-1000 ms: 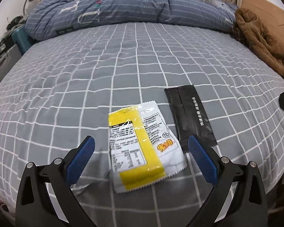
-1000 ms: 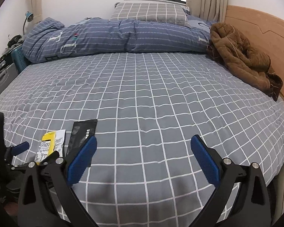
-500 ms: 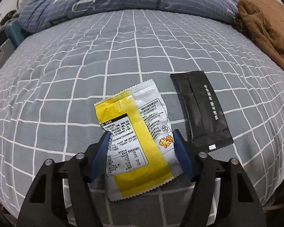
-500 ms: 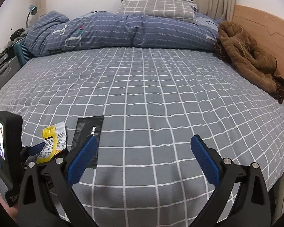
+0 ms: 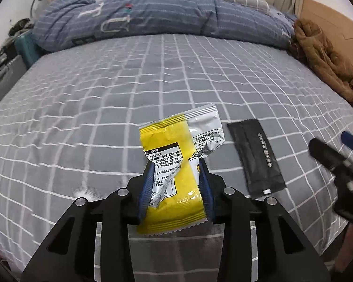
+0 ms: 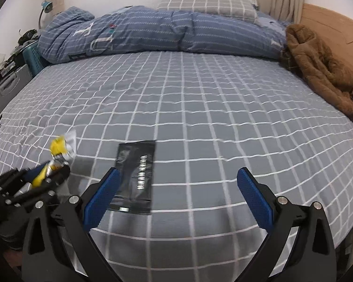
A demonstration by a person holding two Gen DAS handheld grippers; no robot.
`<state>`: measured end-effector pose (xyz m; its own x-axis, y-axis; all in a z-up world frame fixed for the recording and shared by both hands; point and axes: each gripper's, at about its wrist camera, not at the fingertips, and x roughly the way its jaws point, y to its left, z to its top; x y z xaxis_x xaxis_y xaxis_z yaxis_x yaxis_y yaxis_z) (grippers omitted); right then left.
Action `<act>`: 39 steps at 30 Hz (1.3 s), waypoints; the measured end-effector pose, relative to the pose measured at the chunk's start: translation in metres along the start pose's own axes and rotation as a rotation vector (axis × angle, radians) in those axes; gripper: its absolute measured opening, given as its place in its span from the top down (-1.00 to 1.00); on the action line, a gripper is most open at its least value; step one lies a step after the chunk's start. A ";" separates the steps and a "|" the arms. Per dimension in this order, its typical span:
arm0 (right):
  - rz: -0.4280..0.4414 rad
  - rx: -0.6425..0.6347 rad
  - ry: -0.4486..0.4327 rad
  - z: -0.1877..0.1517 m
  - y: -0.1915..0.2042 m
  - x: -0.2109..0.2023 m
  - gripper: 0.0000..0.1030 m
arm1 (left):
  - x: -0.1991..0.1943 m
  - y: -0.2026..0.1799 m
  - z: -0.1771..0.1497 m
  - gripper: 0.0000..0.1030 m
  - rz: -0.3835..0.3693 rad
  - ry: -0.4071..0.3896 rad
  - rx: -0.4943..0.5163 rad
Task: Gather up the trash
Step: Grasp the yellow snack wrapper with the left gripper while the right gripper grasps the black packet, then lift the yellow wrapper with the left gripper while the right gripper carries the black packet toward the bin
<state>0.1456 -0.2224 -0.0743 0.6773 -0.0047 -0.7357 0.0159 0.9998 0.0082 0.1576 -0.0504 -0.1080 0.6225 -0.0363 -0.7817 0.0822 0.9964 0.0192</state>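
My left gripper (image 5: 176, 164) is shut on a yellow and white snack wrapper (image 5: 174, 145) and holds it crumpled just above the grey checked bed sheet (image 5: 106, 108). The wrapper also shows in the right wrist view (image 6: 58, 148), held in the left gripper (image 6: 56, 168). A flat black packet (image 5: 256, 155) lies on the sheet to the right of the wrapper. In the right wrist view this black packet (image 6: 135, 171) lies just ahead of my right gripper (image 6: 178, 172), near its left finger. The right gripper is open and empty.
A rolled blue quilt (image 6: 153, 33) and a checked pillow (image 6: 207, 2) lie at the far end of the bed. A brown coat (image 6: 322, 70) lies along the wooden board at the right. Boxes and clutter (image 6: 9, 70) stand off the bed's left side.
My left gripper closed on the snack wrapper and lifted it off the sheet, crumpling it. My right gripper moved left and forward toward the black packet.
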 end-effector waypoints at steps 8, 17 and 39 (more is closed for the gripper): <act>0.037 -0.043 0.066 0.001 0.039 0.037 -0.84 | -0.007 0.029 0.000 0.29 0.016 -0.002 -0.013; 0.052 -0.041 0.156 -0.001 0.052 0.075 -0.35 | -0.006 0.042 -0.002 0.29 0.011 0.007 -0.031; 0.068 -0.036 0.114 0.003 0.047 0.054 0.45 | -0.010 0.038 -0.002 0.29 -0.006 0.007 -0.046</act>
<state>0.1846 -0.1758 -0.1114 0.5876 0.0627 -0.8067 -0.0550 0.9978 0.0375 0.1527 -0.0124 -0.1005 0.6164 -0.0420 -0.7863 0.0499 0.9987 -0.0142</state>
